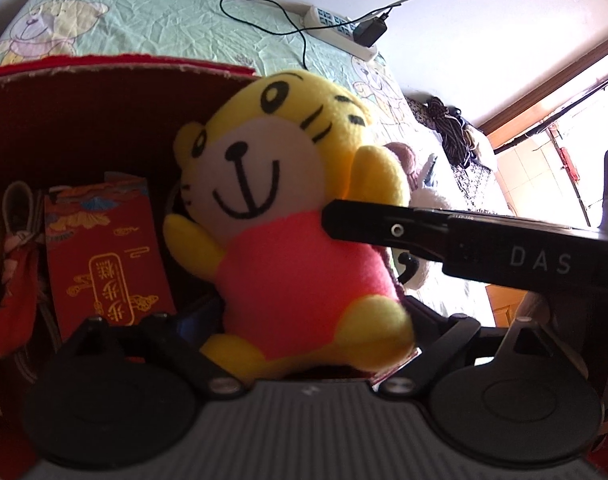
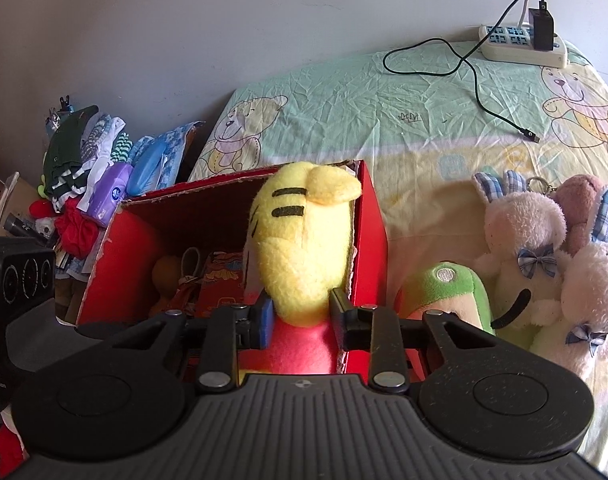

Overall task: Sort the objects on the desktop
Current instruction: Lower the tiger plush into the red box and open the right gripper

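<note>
Right wrist view: the right gripper has its fingers clamped on the tiger plush, centre frame above the red box; next, lower and release. Left gripper fingers: cannot tell.

Daylight strong from window at right of left wrist view; that area blown out to white. Red box interior left in deep shadow, contents dim. Plush tiger brightly lit, slightly soft. Right wrist view evenly lit, bedsheet sharper, warm patch seen on it. Heavy fisheye bending and dark vignette noted at corners of both views.
</note>
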The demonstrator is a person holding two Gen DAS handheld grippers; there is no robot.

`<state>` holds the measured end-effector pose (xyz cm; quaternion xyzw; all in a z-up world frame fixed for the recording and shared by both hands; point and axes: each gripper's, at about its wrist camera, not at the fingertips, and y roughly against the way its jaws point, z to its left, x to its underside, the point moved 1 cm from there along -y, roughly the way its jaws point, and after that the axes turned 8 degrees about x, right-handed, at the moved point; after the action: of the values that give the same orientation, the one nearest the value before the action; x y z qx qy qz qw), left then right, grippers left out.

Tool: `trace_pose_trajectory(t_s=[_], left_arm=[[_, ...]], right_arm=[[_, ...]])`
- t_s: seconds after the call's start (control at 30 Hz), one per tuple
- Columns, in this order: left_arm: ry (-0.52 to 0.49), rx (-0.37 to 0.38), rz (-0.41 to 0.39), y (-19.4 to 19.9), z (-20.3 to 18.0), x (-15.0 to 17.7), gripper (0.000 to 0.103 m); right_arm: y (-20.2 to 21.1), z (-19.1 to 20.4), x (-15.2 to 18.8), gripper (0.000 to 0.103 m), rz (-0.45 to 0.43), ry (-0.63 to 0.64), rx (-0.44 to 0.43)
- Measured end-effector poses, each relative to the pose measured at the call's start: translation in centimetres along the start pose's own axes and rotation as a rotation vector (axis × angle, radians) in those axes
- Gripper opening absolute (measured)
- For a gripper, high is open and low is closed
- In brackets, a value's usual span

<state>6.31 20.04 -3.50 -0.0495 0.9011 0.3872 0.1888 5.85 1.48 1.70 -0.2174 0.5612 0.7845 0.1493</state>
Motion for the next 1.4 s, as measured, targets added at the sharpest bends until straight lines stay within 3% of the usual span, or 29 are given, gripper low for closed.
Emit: trace_pose_trajectory(t_s=[0.87, 1.4], left_arm=[[-0.075, -0.141, 0.007, -1.0, -1.9, 0.0, 0.096], [-0.098, -0.222, 0.002, -1.4, -2.8, 1.1, 0.098]], right_arm=[[0.1, -0.7, 1.9, 0.026, -0.073, -0.097, -0.024], [0.4, -0.5, 3.2, 0.025, -0.131, -0.045, -0.024]])
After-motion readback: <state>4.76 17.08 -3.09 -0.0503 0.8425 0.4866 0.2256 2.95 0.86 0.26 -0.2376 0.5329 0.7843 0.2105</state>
